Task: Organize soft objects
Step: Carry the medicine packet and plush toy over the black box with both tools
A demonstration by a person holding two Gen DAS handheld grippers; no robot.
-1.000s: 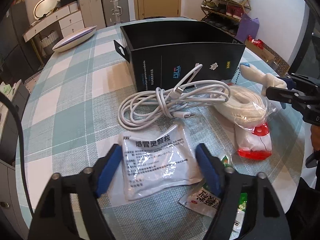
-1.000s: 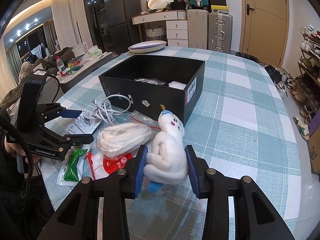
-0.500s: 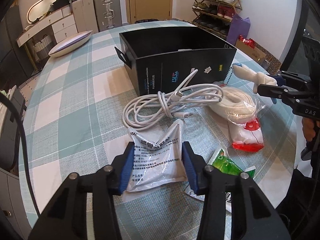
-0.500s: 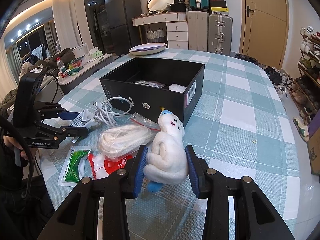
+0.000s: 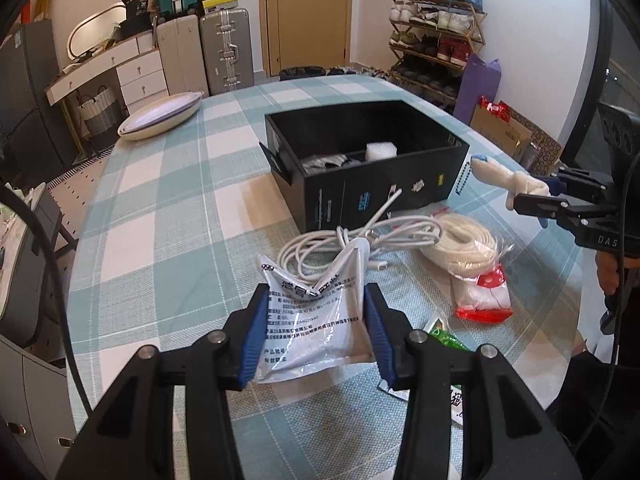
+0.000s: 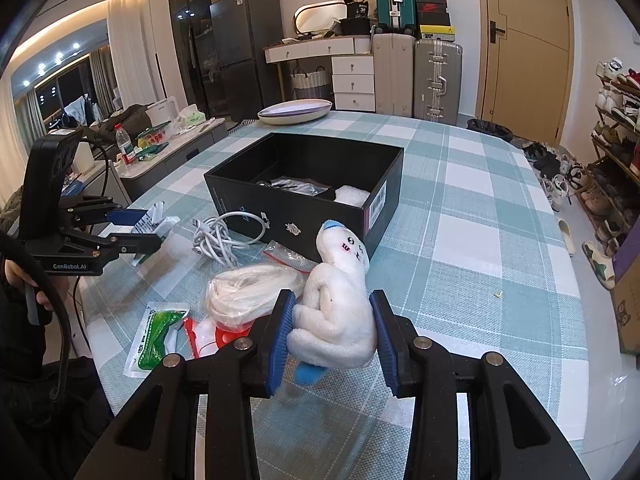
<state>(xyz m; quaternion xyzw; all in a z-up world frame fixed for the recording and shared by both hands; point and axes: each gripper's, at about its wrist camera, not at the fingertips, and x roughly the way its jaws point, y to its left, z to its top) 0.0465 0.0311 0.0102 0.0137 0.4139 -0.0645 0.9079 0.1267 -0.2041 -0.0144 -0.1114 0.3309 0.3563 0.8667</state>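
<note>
Since a second ago, the left gripper has closed its jaws onto the white medicine sachet and lifted it off the checked tablecloth; the sachet, then flat between wide jaws, now buckles between the blue pads at lower centre of the left wrist view. Behind it, mid-frame, lies a coiled white cable, with a bagged bundle of white cord and a red-and-white packet to its right, and a green packet just beside the right pad. The open black box stands above centre. In the right wrist view, the right gripper holds the white plush toy at lower centre, jaws narrow and pressed to its body as before, the toy's head pointing up toward the black box. At the left edge, the left gripper carries the sachet clear of the table.
</note>
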